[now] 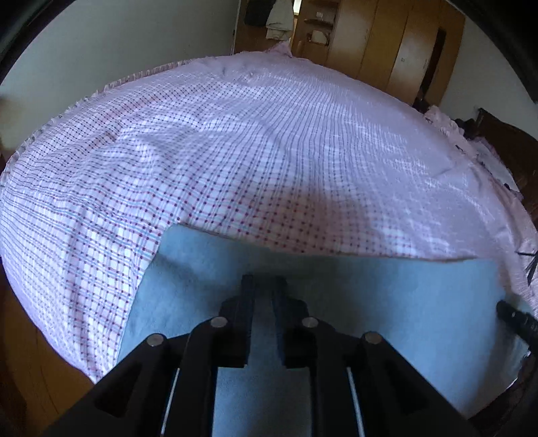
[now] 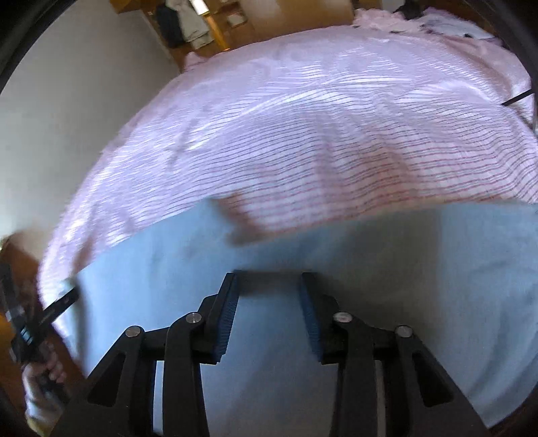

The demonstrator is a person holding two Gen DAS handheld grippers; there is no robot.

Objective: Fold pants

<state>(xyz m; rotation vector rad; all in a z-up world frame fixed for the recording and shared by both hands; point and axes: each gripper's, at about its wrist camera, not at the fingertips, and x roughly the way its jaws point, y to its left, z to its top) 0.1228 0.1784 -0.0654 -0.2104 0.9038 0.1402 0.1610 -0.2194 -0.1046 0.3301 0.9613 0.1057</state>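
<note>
Light blue pants [image 1: 386, 302] lie flat on the near part of a bed with a pink checked cover [image 1: 235, 151]. My left gripper [image 1: 264, 279] hovers over the blue cloth with its jaws a narrow gap apart; I cannot tell whether cloth is pinched. In the right wrist view the same pants [image 2: 420, 269] fill the lower half. My right gripper [image 2: 269, 275] is open above them, holding nothing. The left gripper also shows in the right wrist view [image 2: 50, 312] at the pants' left edge.
The checked bed cover [image 2: 302, 117] spreads far and to both sides. Wooden wardrobes [image 1: 386, 43] and hanging clothes [image 1: 279, 16] stand past the bed. Pink bedding [image 1: 447, 127] is bunched at the right by a dark wooden headboard [image 1: 504, 141]. White wall is left.
</note>
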